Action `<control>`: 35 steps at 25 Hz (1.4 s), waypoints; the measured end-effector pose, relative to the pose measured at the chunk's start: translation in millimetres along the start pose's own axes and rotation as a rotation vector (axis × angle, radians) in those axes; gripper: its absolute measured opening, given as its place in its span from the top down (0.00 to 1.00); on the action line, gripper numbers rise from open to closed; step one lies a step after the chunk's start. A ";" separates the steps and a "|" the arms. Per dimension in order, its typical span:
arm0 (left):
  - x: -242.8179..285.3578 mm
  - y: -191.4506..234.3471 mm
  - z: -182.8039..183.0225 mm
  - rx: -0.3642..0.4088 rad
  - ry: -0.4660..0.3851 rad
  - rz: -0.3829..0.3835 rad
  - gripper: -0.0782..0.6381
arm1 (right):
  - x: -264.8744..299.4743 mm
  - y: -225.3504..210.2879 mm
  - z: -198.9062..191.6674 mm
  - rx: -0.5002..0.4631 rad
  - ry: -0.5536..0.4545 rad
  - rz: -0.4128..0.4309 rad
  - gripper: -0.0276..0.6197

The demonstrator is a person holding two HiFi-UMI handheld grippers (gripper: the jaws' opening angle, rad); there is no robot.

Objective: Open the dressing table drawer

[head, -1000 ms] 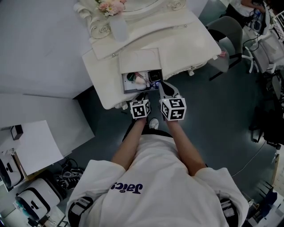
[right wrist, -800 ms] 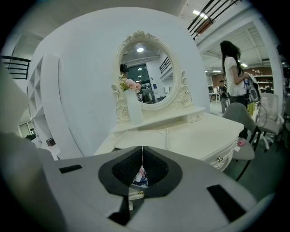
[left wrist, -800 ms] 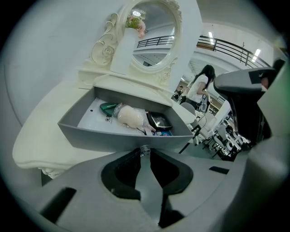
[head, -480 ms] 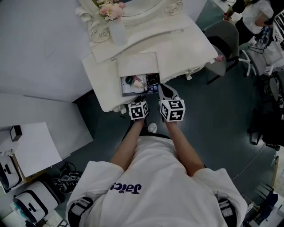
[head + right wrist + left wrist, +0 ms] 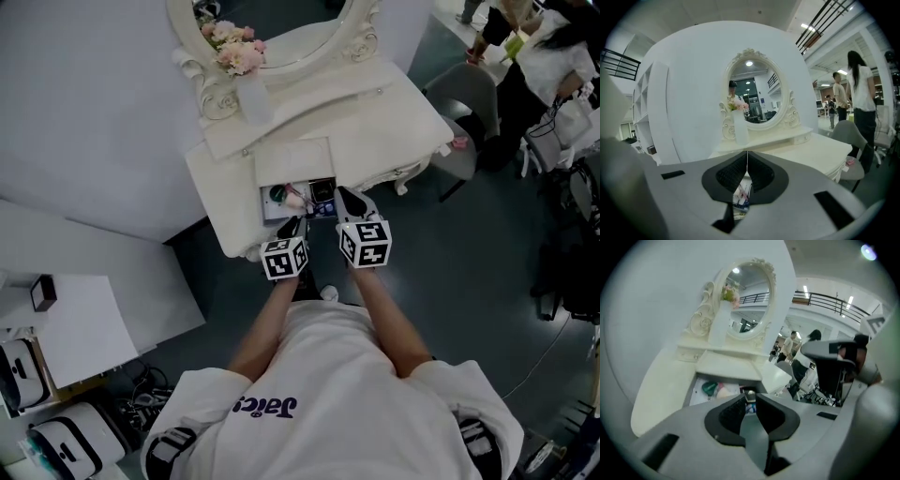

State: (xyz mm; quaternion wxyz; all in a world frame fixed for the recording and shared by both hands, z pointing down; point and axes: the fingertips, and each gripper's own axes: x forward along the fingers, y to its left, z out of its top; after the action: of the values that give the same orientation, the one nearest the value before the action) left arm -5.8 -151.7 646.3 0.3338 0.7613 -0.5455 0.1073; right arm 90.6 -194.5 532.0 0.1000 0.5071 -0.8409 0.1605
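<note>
The white dressing table point(image 5: 394, 122) has its drawer point(image 5: 266, 208) pulled out, with a green item point(image 5: 277, 194) and other small things inside. My left gripper point(image 5: 294, 225) hovers just in front of the drawer's front edge. In the left gripper view its jaws point(image 5: 749, 397) stand a little apart and are opening, with only the drawer's point(image 5: 696, 394) contents showing through the gap. My right gripper point(image 5: 345, 198) hangs over the drawer's right front corner. In the right gripper view its tips point(image 5: 747, 154) meet in a thin line and hold nothing.
An oval mirror point(image 5: 281, 23), pink flowers point(image 5: 236, 52) and a white vase point(image 5: 253, 98) stand at the table's back. A grey chair point(image 5: 459, 103) and standing people point(image 5: 544, 47) are to the right. A white desk point(image 5: 75, 319) lies to the left.
Both grippers have lifted in front of the open drawer, the left one more. The drawer has not moved. The head view has tilted, showing more of the mirror and the people.
</note>
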 end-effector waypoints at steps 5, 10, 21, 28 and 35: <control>-25.4 -24.4 89.4 0.061 -0.213 -0.042 0.82 | -16.2 -0.1 33.7 -0.032 -0.082 -0.001 0.94; -50.5 -45.8 157.4 0.187 -0.388 -0.048 0.84 | -29.1 0.2 61.3 -0.043 -0.155 0.002 0.94; -89.0 -94.9 203.6 0.377 -0.576 -0.089 0.87 | -49.8 8.8 98.0 -0.147 -0.244 0.010 0.94; -88.1 -104.9 203.2 0.393 -0.601 -0.092 0.87 | -48.6 12.9 106.5 -0.162 -0.266 0.027 0.94; -93.2 -98.4 209.6 0.394 -0.628 -0.059 0.87 | -42.3 12.1 109.5 -0.156 -0.267 0.039 0.94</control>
State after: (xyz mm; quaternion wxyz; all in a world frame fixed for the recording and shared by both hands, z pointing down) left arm 5.3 -194.1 400.6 0.0002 0.8220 -0.5682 -0.0383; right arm 99.1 -195.2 414.3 0.0231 0.4981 -0.8663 0.0276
